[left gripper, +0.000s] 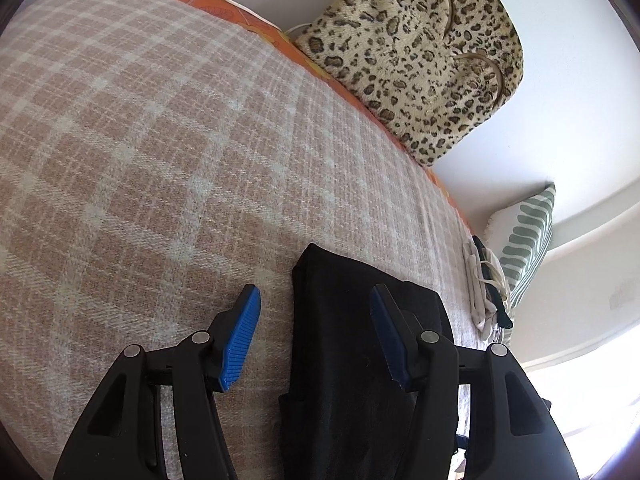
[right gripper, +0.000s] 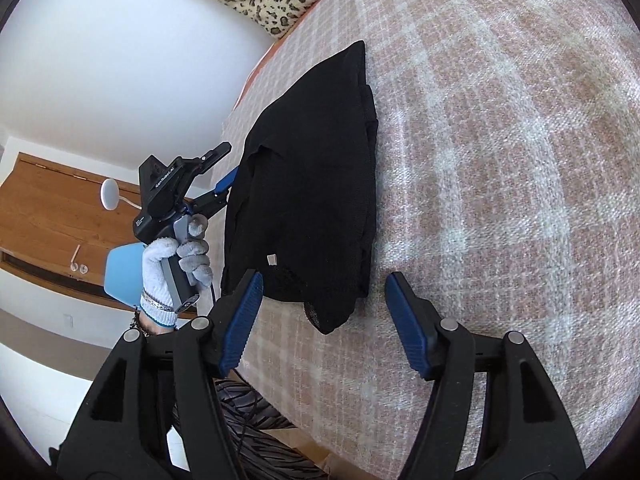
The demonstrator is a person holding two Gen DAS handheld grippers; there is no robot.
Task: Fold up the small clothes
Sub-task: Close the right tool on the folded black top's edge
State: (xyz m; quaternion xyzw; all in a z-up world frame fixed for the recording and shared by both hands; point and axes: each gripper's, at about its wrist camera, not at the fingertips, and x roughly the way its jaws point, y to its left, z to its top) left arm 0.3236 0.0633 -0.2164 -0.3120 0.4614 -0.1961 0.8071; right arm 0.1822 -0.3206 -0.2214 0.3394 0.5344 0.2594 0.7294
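Blue-padded fingers [left gripper: 244, 336] of the left gripper [left gripper: 316, 336] were seen spread apart astride the black garment [left gripper: 352, 360], whose long axis ran toward 12 o'clock. From the right gripper [right gripper: 324, 328], likewise held open and empty, the garment lay at 11 o'clock, just beyond the tips; the left was judged nearer. It rested on a plaid blanket [left gripper: 160, 140], with a leopard cushion [left gripper: 420, 52] at 1 o'clock and folded clothes [left gripper: 486, 292] at 3.

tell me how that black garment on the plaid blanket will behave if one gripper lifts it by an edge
The black garment will probably go limp and unfold: it lies in loose soft layers with a mesh-looking corner drooping at the near end. It looks thin, so likely light. The woolly plaid blanket may grip it, so pushing could bunch it rather than slide it.
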